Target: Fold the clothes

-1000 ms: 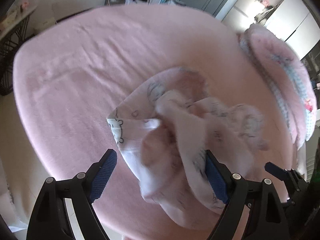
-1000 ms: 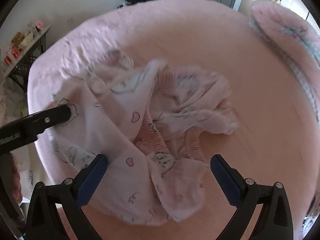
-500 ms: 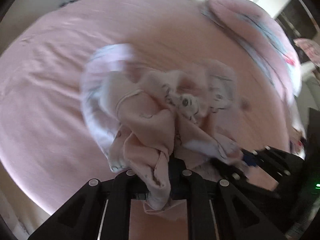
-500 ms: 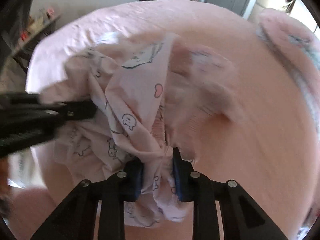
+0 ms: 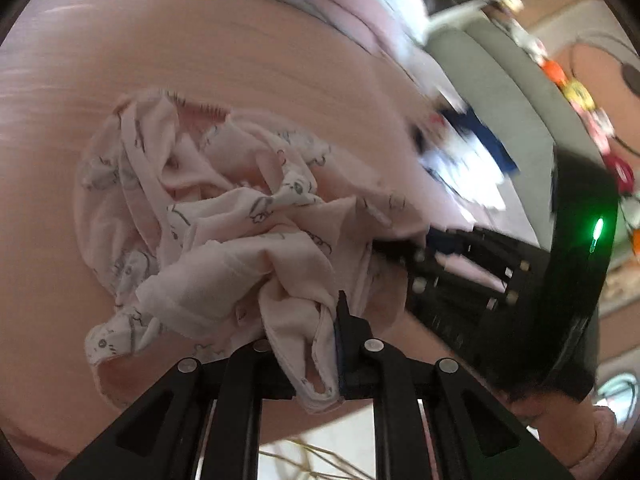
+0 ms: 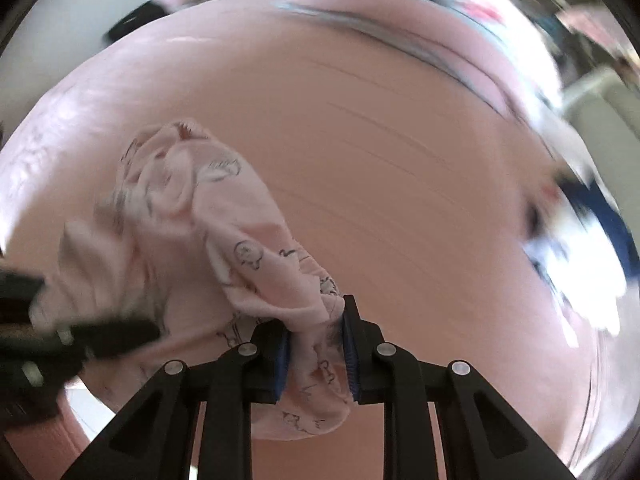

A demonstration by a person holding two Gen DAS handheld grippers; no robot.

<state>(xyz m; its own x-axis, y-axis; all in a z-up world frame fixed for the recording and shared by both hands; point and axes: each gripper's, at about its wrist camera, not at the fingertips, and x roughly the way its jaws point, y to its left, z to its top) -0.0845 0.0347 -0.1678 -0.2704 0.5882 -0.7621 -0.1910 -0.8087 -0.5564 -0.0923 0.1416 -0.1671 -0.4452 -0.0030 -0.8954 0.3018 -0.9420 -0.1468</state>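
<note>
Bunching between both clamped tools (image 5: 304, 344) (image 6: 314, 344), the garment (image 5: 224, 220).

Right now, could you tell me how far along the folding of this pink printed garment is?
Early. Done: both claws have a grip; the left claw and right claw are each shut on a bunch of the pink garment. In hand: it hangs crumpled between them over the pink bed sheet. Left: spread it flat, then make every fold; no fold is visible yet.
</note>
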